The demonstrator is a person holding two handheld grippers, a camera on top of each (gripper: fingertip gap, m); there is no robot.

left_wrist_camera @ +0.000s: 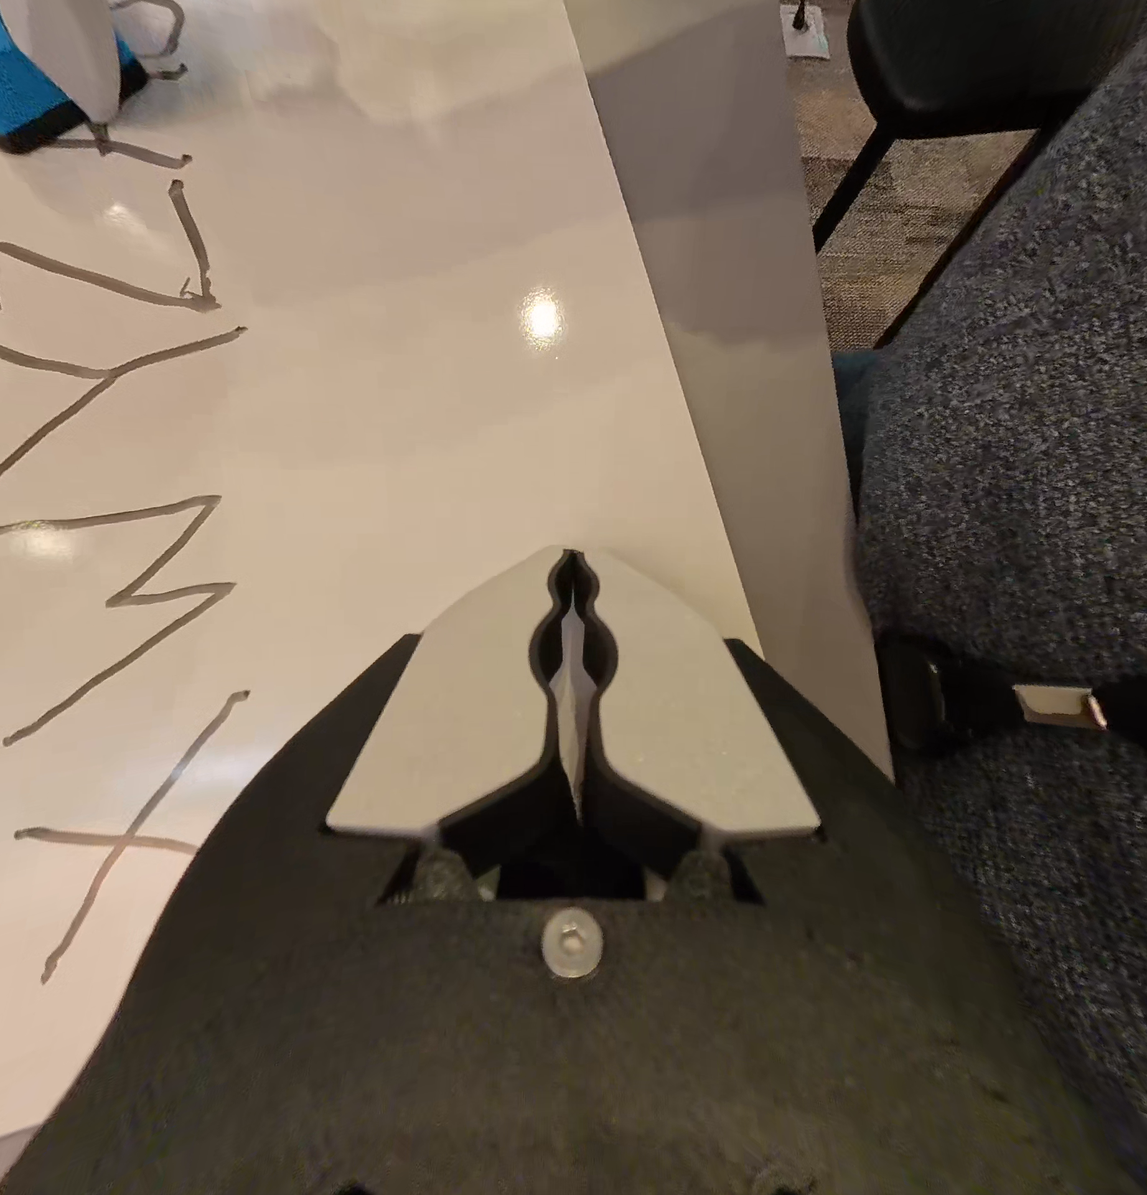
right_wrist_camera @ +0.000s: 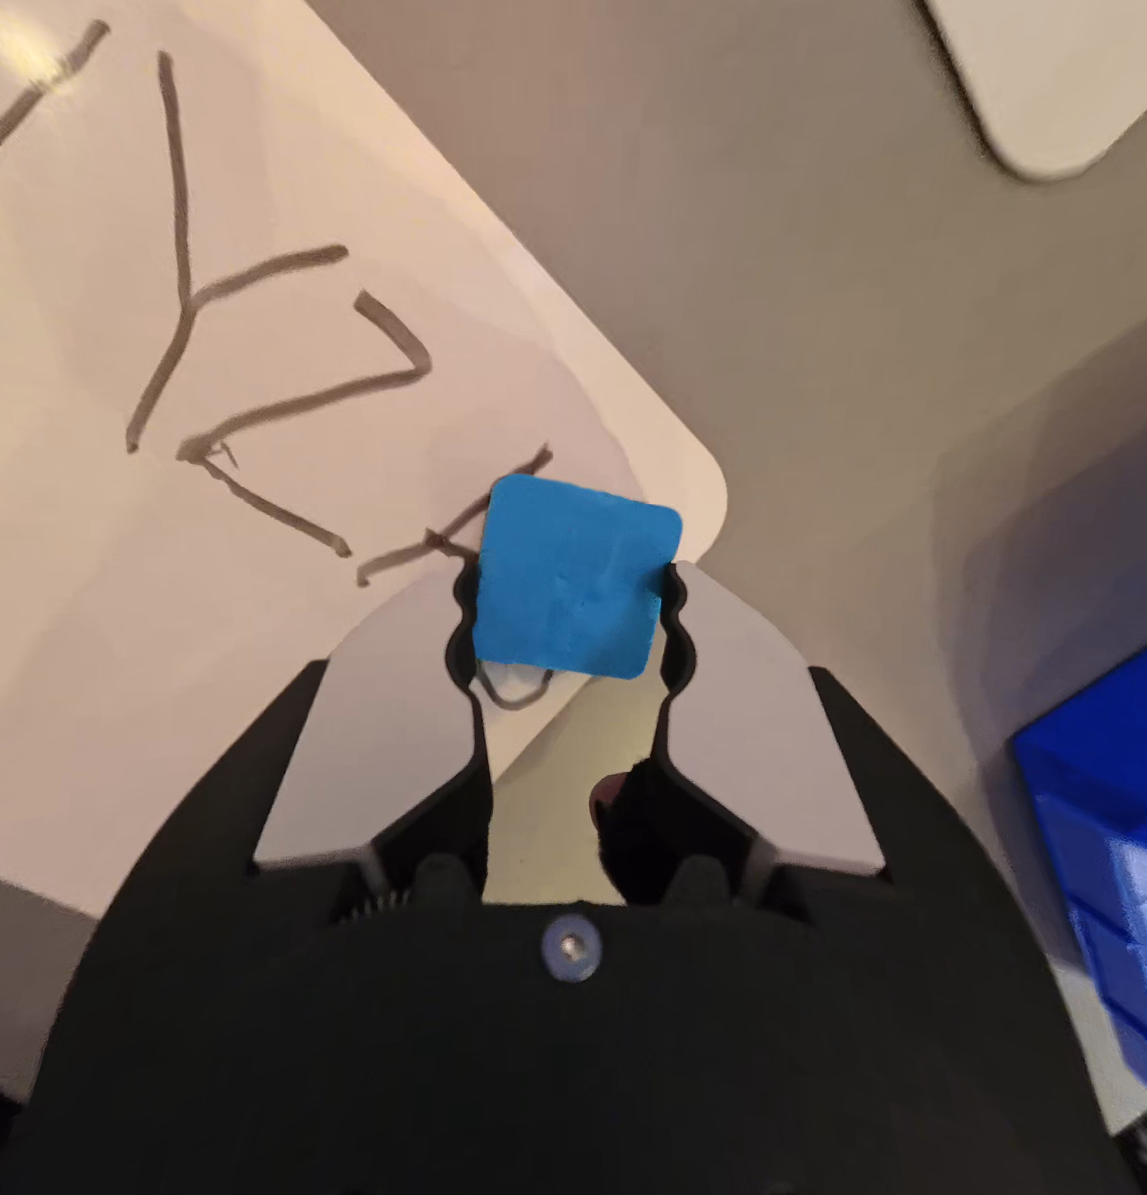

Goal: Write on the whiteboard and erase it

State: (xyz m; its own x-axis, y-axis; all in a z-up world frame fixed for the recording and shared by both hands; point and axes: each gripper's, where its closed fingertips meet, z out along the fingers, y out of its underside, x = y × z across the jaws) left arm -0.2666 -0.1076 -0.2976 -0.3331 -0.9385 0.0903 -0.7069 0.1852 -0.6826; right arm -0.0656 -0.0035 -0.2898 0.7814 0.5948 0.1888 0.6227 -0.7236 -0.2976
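Observation:
The whiteboard (left_wrist_camera: 364,323) lies flat and bears several dark marker strokes (left_wrist_camera: 137,614) along its left side. My left gripper (left_wrist_camera: 574,556) is shut over the board near its right edge, fingertips together with nothing seen between them. In the right wrist view my right gripper (right_wrist_camera: 570,582) is shut on a blue square eraser (right_wrist_camera: 570,575), both pads pressing its sides. It holds the eraser over the strokes (right_wrist_camera: 286,401) near the rounded corner of the whiteboard (right_wrist_camera: 73,582). The eraser (left_wrist_camera: 14,84) and a right finger (left_wrist_camera: 85,58) also show at the top left of the left wrist view.
The board lies on a grey table (right_wrist_camera: 816,323). A dark speckled upholstered seat (left_wrist_camera: 1010,452) and a black chair (left_wrist_camera: 933,64) stand past the board's right edge. A blue box (right_wrist_camera: 1114,840) sits at the right, and a second white board corner (right_wrist_camera: 1042,77) at the top right. The left gripper's tips are roughly 25 cm from the right gripper's.

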